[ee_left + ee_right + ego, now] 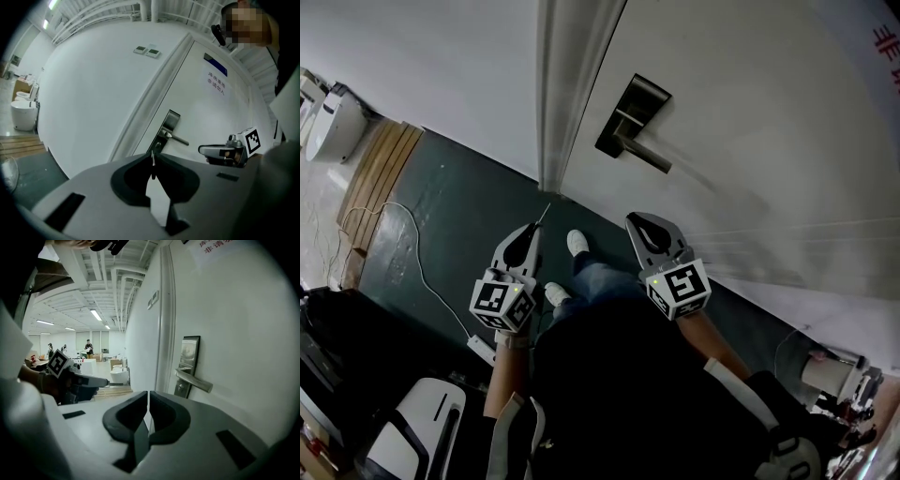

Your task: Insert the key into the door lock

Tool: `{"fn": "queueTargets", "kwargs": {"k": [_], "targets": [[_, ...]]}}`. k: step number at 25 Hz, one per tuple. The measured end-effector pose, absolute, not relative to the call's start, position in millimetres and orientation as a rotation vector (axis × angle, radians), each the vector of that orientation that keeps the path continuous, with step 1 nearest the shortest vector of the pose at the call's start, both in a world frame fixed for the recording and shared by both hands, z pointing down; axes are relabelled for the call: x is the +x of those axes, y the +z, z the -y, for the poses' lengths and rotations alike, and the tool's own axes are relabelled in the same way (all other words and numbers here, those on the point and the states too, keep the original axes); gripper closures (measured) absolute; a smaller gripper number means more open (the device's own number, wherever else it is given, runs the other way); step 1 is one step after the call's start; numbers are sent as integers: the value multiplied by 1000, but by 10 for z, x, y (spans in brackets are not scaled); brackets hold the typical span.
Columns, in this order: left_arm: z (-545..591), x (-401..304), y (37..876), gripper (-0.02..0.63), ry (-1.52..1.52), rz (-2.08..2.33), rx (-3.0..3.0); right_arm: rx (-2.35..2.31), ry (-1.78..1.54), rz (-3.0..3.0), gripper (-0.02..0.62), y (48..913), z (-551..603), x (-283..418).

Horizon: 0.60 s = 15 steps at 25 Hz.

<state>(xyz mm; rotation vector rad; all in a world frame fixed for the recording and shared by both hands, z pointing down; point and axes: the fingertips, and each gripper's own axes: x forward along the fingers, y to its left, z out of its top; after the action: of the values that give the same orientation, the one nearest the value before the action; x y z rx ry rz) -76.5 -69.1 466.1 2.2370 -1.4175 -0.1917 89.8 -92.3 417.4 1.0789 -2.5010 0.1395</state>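
Note:
The door lock is a dark metal plate with a lever handle on the white door. My left gripper hovers below and left of it, shut on a thin key that points up toward the door frame. In the left gripper view the key stands between the closed jaws, with the lock plate just beyond. My right gripper is below the handle, shut and empty. The right gripper view shows the lock plate and handle ahead to the right.
A grey door frame runs beside the door's edge. The person's shoes stand on the dark floor. A white cable trails left, near a wooden pallet and white toilets.

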Motion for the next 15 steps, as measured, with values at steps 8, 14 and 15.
{"fn": "queueTargets", "kwargs": {"k": [8,14,15], "targets": [[1343,-614,4869,578,-436,1252,2060,1081,172,2454,571,4272,1296,950],[1754,-472,5004,578,-555,1141,1929,1057,193,2419,571,4363,1464,934],[1817,-430,5023,578,-576,1118,1905,1053,207,2415,571,4390,1487,937]]}}
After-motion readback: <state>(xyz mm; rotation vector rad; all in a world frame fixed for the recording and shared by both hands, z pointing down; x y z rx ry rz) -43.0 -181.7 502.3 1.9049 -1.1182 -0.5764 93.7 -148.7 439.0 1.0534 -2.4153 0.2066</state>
